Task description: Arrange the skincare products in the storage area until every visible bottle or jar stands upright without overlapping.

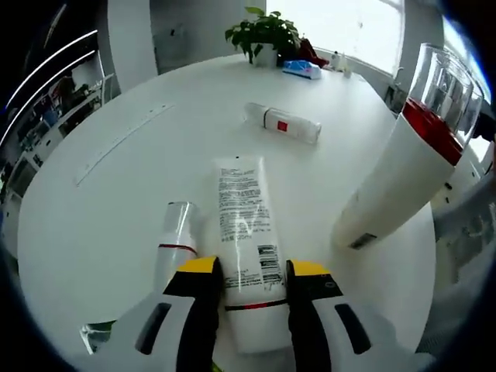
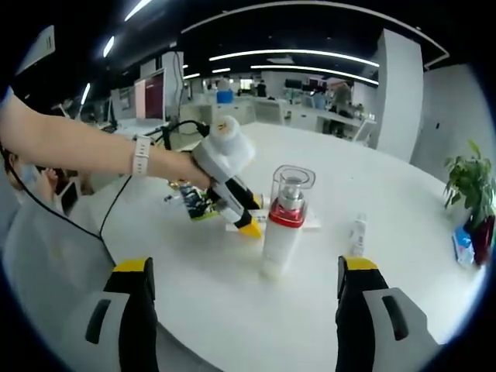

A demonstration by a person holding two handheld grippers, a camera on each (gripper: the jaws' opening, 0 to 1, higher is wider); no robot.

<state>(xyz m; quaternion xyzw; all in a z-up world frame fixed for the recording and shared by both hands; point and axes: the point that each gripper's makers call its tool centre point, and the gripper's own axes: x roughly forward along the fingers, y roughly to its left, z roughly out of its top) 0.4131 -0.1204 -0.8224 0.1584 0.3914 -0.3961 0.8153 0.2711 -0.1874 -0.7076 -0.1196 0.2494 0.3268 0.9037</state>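
My left gripper (image 1: pixel 253 280) sits bottom centre of the left gripper view, yellow-tipped jaws on either side of a flat white tube (image 1: pixel 246 232) lying on the round white table (image 1: pixel 116 178). The jaws look to be touching its sides, but I can't tell if it's gripped. The tube has printed text, a barcode and a thin red band. Just left of it lies a small white bottle (image 1: pixel 175 240) with a clear cap and red ring. Upper centre lies another white bottle (image 1: pixel 283 122) with a red label. At right stands a tall white pump bottle (image 1: pixel 403 174), red collar, clear cap.

In the right gripper view my right gripper (image 2: pixel 246 288) is wide open, empty, at the bottom; the pump bottle (image 2: pixel 283 221) stands upright mid-frame between its jaws. The left gripper (image 2: pixel 232 182) comes in from the left.
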